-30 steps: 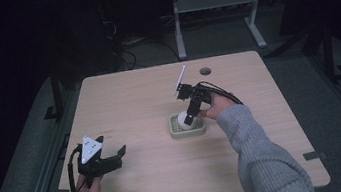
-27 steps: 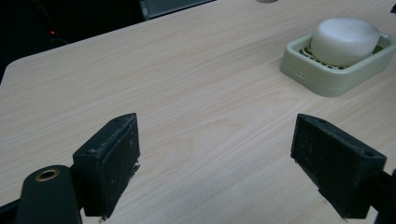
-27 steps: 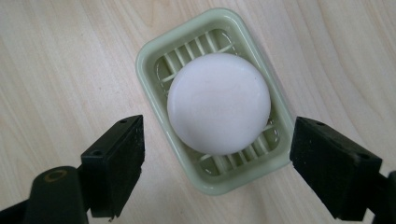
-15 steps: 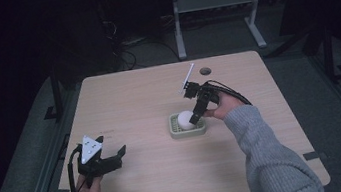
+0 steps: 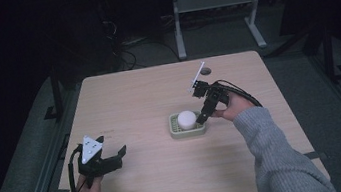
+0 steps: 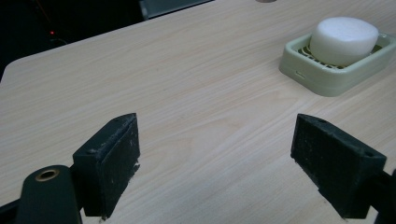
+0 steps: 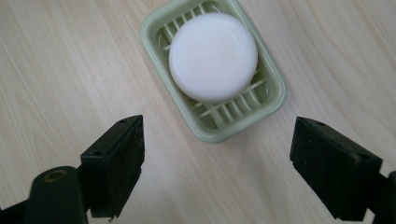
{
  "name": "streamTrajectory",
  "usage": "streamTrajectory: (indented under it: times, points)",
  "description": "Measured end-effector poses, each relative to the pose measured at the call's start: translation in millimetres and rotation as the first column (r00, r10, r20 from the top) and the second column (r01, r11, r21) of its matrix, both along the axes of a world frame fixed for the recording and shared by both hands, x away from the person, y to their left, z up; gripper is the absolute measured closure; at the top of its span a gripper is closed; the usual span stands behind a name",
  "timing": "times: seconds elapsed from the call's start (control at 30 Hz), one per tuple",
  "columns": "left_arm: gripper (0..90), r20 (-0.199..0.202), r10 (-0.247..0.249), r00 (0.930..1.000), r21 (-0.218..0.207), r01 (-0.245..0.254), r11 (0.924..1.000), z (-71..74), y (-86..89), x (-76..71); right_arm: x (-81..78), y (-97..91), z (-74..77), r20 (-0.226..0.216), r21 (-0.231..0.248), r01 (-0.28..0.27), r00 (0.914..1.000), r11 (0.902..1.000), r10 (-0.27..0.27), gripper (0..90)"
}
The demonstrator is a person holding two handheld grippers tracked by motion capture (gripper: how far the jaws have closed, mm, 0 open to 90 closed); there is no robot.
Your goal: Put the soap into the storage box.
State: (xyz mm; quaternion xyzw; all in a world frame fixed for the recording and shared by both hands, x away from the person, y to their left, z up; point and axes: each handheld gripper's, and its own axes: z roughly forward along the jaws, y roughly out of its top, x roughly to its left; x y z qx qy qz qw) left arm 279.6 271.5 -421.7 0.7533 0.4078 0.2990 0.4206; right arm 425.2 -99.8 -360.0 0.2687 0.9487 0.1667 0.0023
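your right gripper (image 7: 217, 172) has its jaws spread wide and empty, and over the last second it has drawn back from over the soap (image 7: 213, 56) toward the right side of the dish, so the placing looks done. your left gripper (image 6: 229, 161) is open too, resting well apart near the table (image 5: 129, 102) corner. the soap is a round white puck lying flat in the pale green soap dish (image 7: 271, 100), mid-table.

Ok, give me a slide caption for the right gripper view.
Open right gripper above a round white soap lying in a green slatted dish on a wooden table.
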Motion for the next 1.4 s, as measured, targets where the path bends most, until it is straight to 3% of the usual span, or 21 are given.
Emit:
streamTrajectory:
  times: [0.5,0.87,1.4]
  points:
    - [15.2,0.001,-0.002,1.0000,0.001,0.002,1.0000,-0.1,-0.8,-0.5,-18.9,-27.2,-2.2,0.007,0.025,0.037,0.9993,0.9990,-0.038,17.2]
    - [15.2,-0.004,-0.005,1.0000,0.004,0.005,1.0000,-0.3,-1.7,-0.8,-27.0,-37.3,-3.8,0.013,0.032,0.049,0.9987,0.9983,-0.049,17.2]
    - [15.2,-0.002,0.000,1.0000,0.001,0.000,1.0000,0.0,-1.4,-1.9,-41.7,-58.1,-16.1,-0.006,0.035,0.090,0.9959,0.9953,-0.090,17.2]
